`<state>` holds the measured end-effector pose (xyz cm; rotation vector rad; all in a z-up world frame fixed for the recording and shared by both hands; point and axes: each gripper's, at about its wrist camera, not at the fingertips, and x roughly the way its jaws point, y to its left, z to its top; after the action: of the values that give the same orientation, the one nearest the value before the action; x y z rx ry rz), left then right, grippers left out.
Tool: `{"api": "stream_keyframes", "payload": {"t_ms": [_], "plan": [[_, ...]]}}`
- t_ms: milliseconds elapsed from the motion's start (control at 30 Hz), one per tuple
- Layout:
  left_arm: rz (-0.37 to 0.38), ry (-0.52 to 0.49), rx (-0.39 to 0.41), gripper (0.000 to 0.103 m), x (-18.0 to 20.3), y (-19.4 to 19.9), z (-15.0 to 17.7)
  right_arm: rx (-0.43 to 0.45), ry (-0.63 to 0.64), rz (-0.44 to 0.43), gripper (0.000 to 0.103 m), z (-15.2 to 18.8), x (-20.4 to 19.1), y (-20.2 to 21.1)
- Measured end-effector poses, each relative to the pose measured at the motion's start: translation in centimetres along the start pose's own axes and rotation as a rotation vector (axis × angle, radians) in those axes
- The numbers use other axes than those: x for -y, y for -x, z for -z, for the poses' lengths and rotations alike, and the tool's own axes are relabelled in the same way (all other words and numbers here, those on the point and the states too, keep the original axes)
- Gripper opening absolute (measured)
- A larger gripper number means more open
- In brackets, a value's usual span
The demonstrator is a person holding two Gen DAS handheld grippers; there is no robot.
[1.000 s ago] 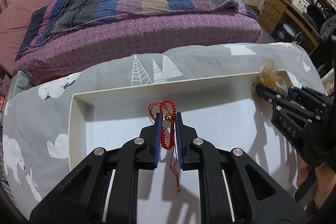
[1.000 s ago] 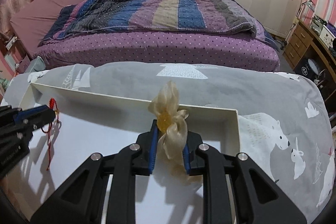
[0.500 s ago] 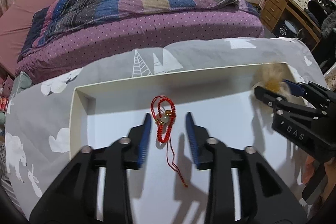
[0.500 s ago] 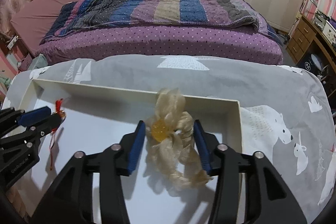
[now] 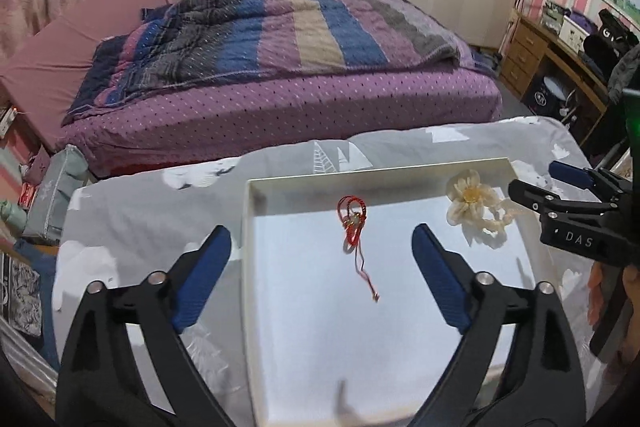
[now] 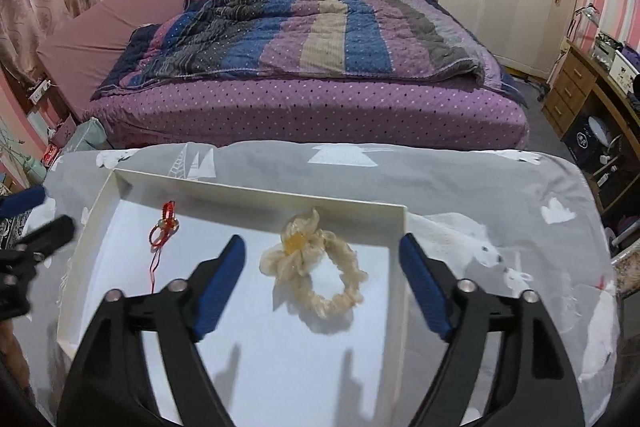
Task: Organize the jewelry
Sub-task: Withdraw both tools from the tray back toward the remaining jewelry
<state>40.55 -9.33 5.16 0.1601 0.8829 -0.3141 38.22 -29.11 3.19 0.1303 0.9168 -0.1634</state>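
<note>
Step in hand: release and withdrawal after placement. Both pieces lie in the white tray (image 5: 256, 267), which rests on a grey printed cloth (image 5: 160, 195).

Left gripper (image 5: 322, 251): released. Its jaws have just been opening and now stand wide, with nothing pressed between the pads. The red cord bracelet (image 5: 352, 223) lies flat on the tray floor at about 12 o'clock from the gripper, clear of both fingers; its loose tail runs toward 6 o'clock. In the right wrist view it sits at 10 o'clock, near the tray's far left corner.

Right gripper (image 6: 322, 263): released. Its jaws have likewise just been opening. The cream fabric flower scrunchie (image 6: 312, 263) lies between the spread fingers but untouched by either pad, near the tray's far right wall.

The two pieces are well apart and do not overlap.

Next move, as a judgement: no further jewelry shows in either view, so each gripper must draw clear without snagging the cord tail or the scrunchie loop, then locate the next piece, if any.
</note>
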Motion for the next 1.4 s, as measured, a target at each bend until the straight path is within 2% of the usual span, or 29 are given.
{"api": "stream_keyframes", "payload": {"t_ms": [133,267,333,400,433,600,767,933,1033,1200,1400], "plan": [[-0.038,-0.004,0.024,0.099,-0.8,3.0,1.6,-0.017,0.022,0.028,0.086,1.1,0.6,1.9],[-0.047,0.006,0.032,0.1,-1.6,5.3,3.7,-0.019,0.047,0.051,0.086,2.9,1.0,4.1],[-0.079,0.01,0.028,0.1,-1.8,6.0,4.9,-0.02,0.052,0.06,0.087,4.0,1.4,5.2],[-0.101,0.017,0.029,0.1,-2.1,6.9,6.2,-0.017,0.049,0.071,0.092,5.1,1.7,6.1],[-0.102,0.023,0.028,0.1,-2.2,7.3,6.9,-0.003,0.048,0.072,0.096,6.0,1.8,6.9],[-0.091,0.081,0.038,0.1,-2.7,9.6,10.2,0.025,0.054,0.081,0.096,9.1,1.9,9.4],[-0.096,0.083,0.046,0.1,-2.4,11.4,13.3,0.032,0.055,0.097,0.097,11.7,1.9,11.1],[-0.109,0.077,0.037,0.1,-2.3,12.8,15.8,0.058,0.069,0.159,0.097,14.0,1.9,12.6],[-0.092,0.099,0.04,0.1,-2.7,13.6,16.8,0.07,0.068,0.18,0.097,15.3,1.9,13.3],[-0.103,0.119,0.046,0.1,-3.4,14.1,18.1,0.076,0.101,0.18,0.097,17.0,2.0,14.0],[-0.093,0.097,0.04,0.1,-3.2,14.0,19.5,0.049,0.059,0.131,0.097,19.3,2.7,13.8]]}}
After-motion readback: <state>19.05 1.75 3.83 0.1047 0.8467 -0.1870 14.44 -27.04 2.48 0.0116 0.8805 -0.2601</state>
